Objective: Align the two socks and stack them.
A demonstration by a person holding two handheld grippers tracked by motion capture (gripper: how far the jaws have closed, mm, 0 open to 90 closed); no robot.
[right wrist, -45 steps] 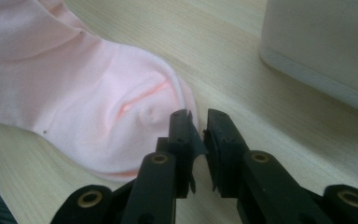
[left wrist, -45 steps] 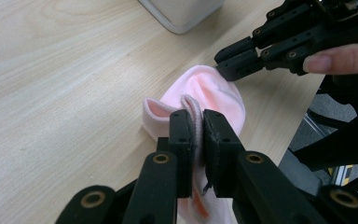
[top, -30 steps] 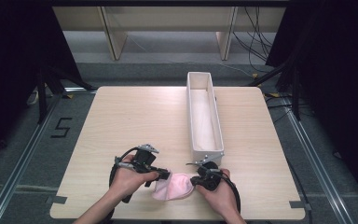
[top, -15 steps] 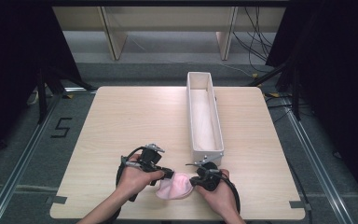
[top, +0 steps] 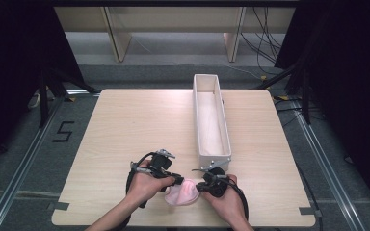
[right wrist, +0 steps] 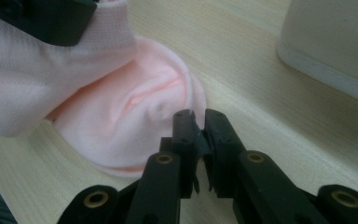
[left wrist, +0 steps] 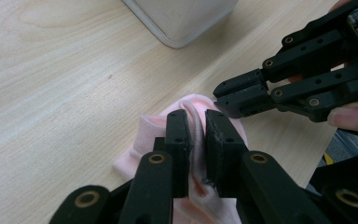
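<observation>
The work in hand seems to be the handling of a small pink sock (top: 182,193), perhaps folding or bundling it before it goes into the long white bin (top: 212,120) that stands just beyond it on the wooden table (top: 125,120). The sock lies at the near edge of the table, directly between the two hands, and both tools meet on it. The left gripper (left wrist: 196,135) has a raised fold of the pink cloth between its jaws; the jaws have just been opening a little, and a narrow gap with fabric in it shows between the pads, so I judge the hold is loose or about to be let go. The right gripper (right wrist: 196,128) has its jaws nearly pressed together at the edge of the sock nearest to it; whether a thin bit of cloth is caught there I cannot tell, because the tips hide that spot. In the left gripper view the tip of the right gripper touches the far end of the sock. To do this step well, I think one tool should keep a firm pinch on the fabric while the other releases and takes a new hold, so that the soft cloth does not unfold.
</observation>
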